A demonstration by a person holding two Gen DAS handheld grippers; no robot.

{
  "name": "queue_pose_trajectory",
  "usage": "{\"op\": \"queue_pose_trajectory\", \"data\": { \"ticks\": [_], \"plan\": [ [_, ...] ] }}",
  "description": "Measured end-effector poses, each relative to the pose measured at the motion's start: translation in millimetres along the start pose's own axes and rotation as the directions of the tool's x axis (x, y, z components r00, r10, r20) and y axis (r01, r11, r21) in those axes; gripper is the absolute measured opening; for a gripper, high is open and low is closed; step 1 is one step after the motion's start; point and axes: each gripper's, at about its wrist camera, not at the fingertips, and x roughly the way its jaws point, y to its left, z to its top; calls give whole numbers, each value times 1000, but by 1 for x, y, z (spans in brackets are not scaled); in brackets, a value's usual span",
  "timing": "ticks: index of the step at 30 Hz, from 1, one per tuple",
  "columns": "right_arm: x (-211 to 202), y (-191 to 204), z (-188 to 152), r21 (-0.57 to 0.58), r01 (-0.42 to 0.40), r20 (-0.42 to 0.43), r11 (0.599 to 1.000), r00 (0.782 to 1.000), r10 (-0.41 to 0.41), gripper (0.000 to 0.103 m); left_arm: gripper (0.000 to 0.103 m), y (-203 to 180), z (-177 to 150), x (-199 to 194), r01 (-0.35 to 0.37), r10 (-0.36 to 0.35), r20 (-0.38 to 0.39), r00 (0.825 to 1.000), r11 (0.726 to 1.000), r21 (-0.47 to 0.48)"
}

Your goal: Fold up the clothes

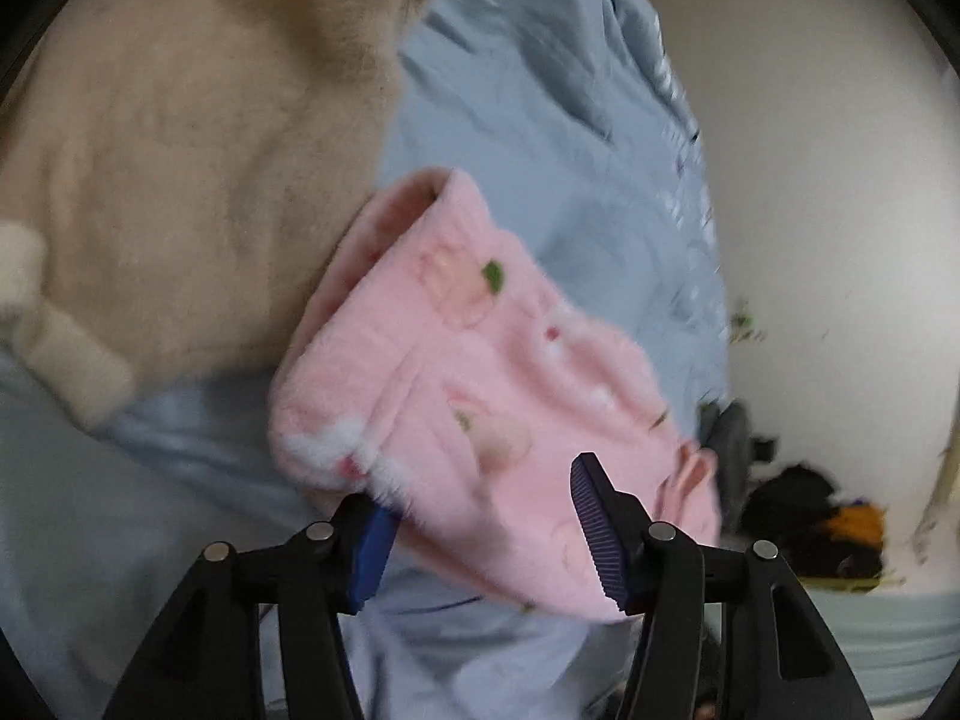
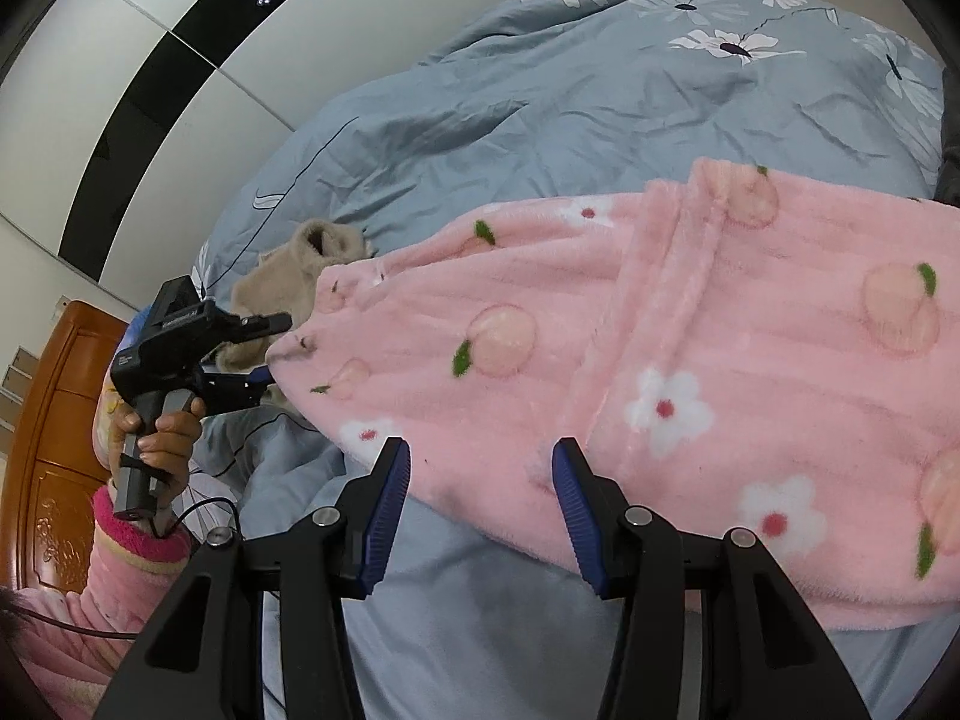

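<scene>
A pink fleece garment (image 2: pixel 690 354) printed with peaches and white flowers lies spread on a bed covered by a grey-blue floral duvet (image 2: pixel 540 90).

In the right wrist view, the right gripper (image 2: pixel 480 516) hovers over the garment's near edge. Its blue-padded fingers (image 2: pixel 384 516) stand apart, released, with a strip of the pink hem and bare duvet showing in the gap; neither pad presses on the cloth.

At the garment's far left end, the left gripper (image 2: pixel 264 354) is held by a hand (image 2: pixel 153 438) in a pink sleeve (image 2: pixel 120 552).

In the left wrist view, that gripper (image 1: pixel 486 534) has its fingers (image 1: pixel 594 534) spread, released. The folded pink end (image 1: pixel 480 396) lies between and just beyond them, with one pad beside the white-trimmed edge and the other over the cloth; no clamping is visible. A beige fluffy garment (image 1: pixel 180 150) lies on the duvet just beside the pink one, towards the left.
</scene>
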Motion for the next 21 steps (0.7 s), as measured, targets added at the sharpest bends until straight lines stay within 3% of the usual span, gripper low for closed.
{"op": "queue_pose_trajectory", "data": {
  "ticks": [5,8,11,16,21],
  "plan": [
    [4,0,-1,2,2,-11,1000,1000,-2,51,64,14,-13,-17,13,-12,-21,1000,999,44],
    [10,1,2,4,4,-27,1000,1000,-4,51,65,26,7,-13,-20,21,17,1000,999,-36],
    [16,5,3,-7,5,-39,1000,999,-5,51,77,28,30,10,-37,36,-27,999,999,-19],
    [18,13,0,-42,14,-50,999,999,-16,51,81,44,57,43,-119,116,-61,991,992,-44],
    [24,6,1,-3,12,-71,1000,997,-12,51,86,58,69,64,-48,38,-97,995,994,-100]
  ]
}}
